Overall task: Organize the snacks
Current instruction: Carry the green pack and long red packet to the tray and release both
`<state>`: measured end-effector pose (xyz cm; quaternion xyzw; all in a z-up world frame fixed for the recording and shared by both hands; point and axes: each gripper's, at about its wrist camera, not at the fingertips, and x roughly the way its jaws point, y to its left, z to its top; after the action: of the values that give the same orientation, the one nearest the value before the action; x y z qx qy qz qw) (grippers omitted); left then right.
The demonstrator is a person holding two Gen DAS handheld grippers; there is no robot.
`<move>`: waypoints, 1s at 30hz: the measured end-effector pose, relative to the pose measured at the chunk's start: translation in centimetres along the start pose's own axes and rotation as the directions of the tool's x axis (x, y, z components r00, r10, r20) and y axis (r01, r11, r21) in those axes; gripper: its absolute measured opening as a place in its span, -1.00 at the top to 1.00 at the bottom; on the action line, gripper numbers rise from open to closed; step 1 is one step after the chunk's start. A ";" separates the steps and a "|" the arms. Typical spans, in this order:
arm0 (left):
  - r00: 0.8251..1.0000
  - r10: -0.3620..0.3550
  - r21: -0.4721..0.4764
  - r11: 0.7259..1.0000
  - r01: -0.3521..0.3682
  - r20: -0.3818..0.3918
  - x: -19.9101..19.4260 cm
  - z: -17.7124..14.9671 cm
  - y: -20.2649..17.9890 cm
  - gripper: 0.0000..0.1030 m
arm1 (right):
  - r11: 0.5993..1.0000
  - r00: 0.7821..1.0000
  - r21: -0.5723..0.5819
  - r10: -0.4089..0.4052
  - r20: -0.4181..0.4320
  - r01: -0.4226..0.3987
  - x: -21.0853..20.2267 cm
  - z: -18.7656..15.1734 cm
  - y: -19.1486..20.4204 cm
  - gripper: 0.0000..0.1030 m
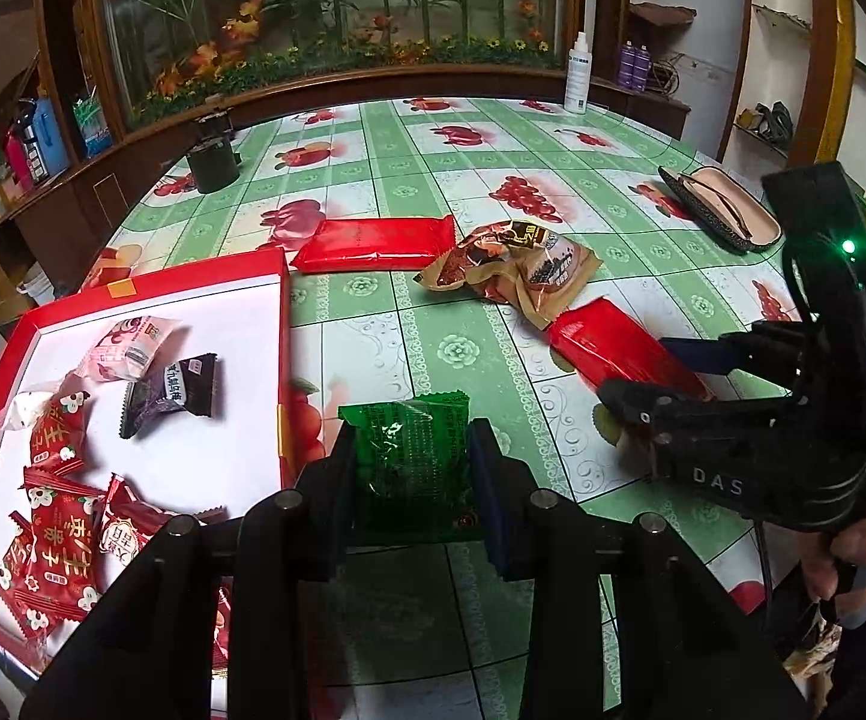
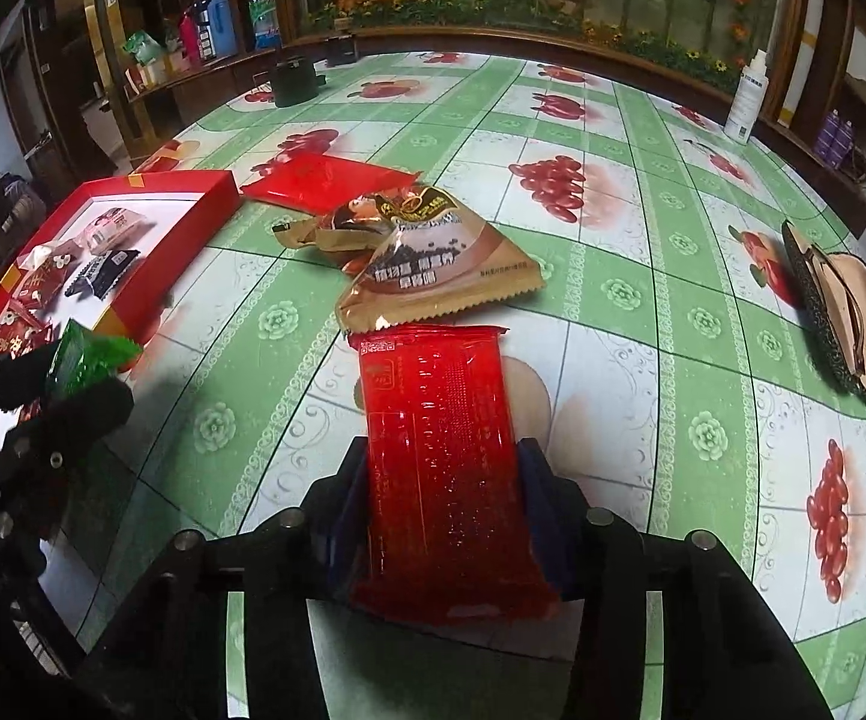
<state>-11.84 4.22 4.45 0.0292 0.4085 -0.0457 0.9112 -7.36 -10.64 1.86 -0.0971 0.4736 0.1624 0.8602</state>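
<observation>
Currently our left tongs (image 1: 411,468) grip the green packet (image 1: 408,456), red box (image 1: 279,312) just to their left. Our right tongs (image 2: 442,480) straddle the red bar (image 2: 442,450), long axis running near-to-far along them; whether they clamp it, we cannot tell.

A table (image 1: 493,138) under a green-and-white checked oilcloth printed with red fruit fills the middle of both views. Along the top of the frame runs a dark wood-framed glass panel (image 1: 336,6) showing bamboo and orange flowers. At upper left, wooden shelves (image 1: 18,180) hold bottles and packets. At upper right, white wall shelving (image 1: 775,60) catches daylight.
</observation>
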 end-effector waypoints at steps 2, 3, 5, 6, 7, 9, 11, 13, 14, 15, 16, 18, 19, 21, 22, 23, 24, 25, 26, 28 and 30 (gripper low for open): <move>1.000 0.002 0.000 1.000 -0.002 0.000 0.0 0.0 0.0 0.37 | 1.000 1.000 0.013 0.009 -0.005 -0.008 -0.2 -0.2 -0.1 0.06; 1.000 0.002 -0.001 1.000 -0.002 0.000 0.0 0.0 0.0 0.37 | 1.000 1.000 0.020 0.014 -0.008 -0.014 -0.3 -0.4 -0.1 0.06; 1.000 0.002 -0.004 1.000 -0.002 0.000 0.0 0.0 0.0 0.37 | 0.999 0.999 0.033 0.031 -0.010 -0.031 -0.6 -0.6 -0.1 0.06; 1.000 0.006 -0.004 1.000 -0.006 0.000 0.0 0.0 0.1 0.37 | 0.997 0.998 0.046 0.057 -0.010 -0.057 -0.7 -0.7 -0.3 0.06; 1.000 0.008 -0.004 1.000 -0.008 0.002 -0.1 0.0 0.2 0.37 | 0.995 0.996 0.060 0.087 -0.012 -0.086 -0.9 -0.8 -0.4 0.07; 1.000 0.013 -0.006 1.000 -0.013 0.006 -0.2 0.0 0.3 0.37 | 0.985 0.988 0.093 0.150 -0.017 -0.148 -1.1 -0.9 -0.9 0.07; 1.000 0.020 -0.008 1.000 -0.020 0.009 -0.3 0.0 0.5 0.37 | 0.965 0.972 0.131 0.233 -0.022 -0.228 -1.3 -1.1 -1.4 0.07; 0.999 0.028 -0.007 1.000 -0.028 0.015 -0.5 -0.1 0.6 0.37 | 0.944 0.954 0.157 0.299 -0.024 -0.291 -1.3 -1.2 -1.7 0.07; 0.999 0.033 -0.008 0.999 -0.033 0.017 -0.5 0.0 0.6 0.37 | 0.934 0.946 0.168 0.323 -0.024 -0.315 -1.3 -1.3 -1.7 0.07; 0.999 0.039 -0.010 0.999 -0.039 0.019 -0.5 0.0 0.7 0.37 | 0.926 0.939 0.178 0.342 -0.023 -0.333 -1.3 -1.4 -1.9 0.08; 0.999 0.044 -0.010 0.999 -0.044 0.021 -0.6 0.0 0.7 0.37 | 0.918 0.932 0.187 0.361 -0.024 -0.350 -1.3 -1.4 -1.9 0.08; 0.998 0.054 -0.006 0.999 -0.054 0.028 -0.7 -0.1 0.8 0.37 | 0.904 0.921 0.201 0.388 -0.023 -0.376 -1.4 -1.4 -1.8 0.08; 0.998 0.058 -0.006 0.998 -0.058 0.031 -0.8 -0.1 0.9 0.37 | 0.900 0.918 0.204 0.397 -0.022 -0.384 -1.4 -1.4 -1.7 0.08; 0.997 0.068 -0.006 0.998 -0.068 0.037 -0.9 0.0 0.9 0.37 | 0.899 0.916 0.202 0.401 -0.023 -0.389 -1.3 -1.3 -1.5 0.08; 0.997 0.072 -0.005 0.997 -0.071 0.040 -1.0 0.0 1.0 0.37 | 0.898 0.915 0.203 0.403 -0.023 -0.390 -1.3 -1.3 -1.3 0.08; 0.996 0.073 -0.006 0.997 -0.073 0.042 -1.0 0.0 1.0 0.37 | 0.898 0.914 0.202 0.404 -0.023 -0.392 -1.3 -1.3 -1.2 0.08; 0.996 0.074 -0.007 0.997 -0.073 0.042 -1.1 0.0 1.1 0.37 | 0.897 0.914 0.202 0.406 -0.023 -0.393 -1.3 -1.3 -1.1 0.08; 0.996 0.075 -0.008 0.997 -0.075 0.042 -1.1 -0.1 1.1 0.37 | 0.896 0.913 0.204 0.406 -0.023 -0.394 -1.4 -1.3 -1.1 0.08; 0.996 0.077 -0.009 0.997 -0.077 0.042 -1.1 -0.1 1.1 0.37 | 0.896 0.913 0.204 0.407 -0.023 -0.394 -1.4 -1.2 -1.0 0.08; 0.996 0.075 -0.011 0.997 -0.075 0.042 -1.1 -0.1 1.2 0.37 | 0.896 0.913 0.205 0.407 -0.022 -0.395 -1.4 -1.2 -1.0 0.08; 0.996 0.078 -0.013 0.997 -0.077 0.042 -1.1 -0.2 1.2 0.37 | 0.893 0.911 0.208 0.411 -0.020 -0.398 -1.4 -1.0 -1.0 0.08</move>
<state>-12.57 5.52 5.22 0.0390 0.3878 -0.0086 0.9209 -8.48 -12.14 2.54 0.0852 0.5242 0.2864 0.7975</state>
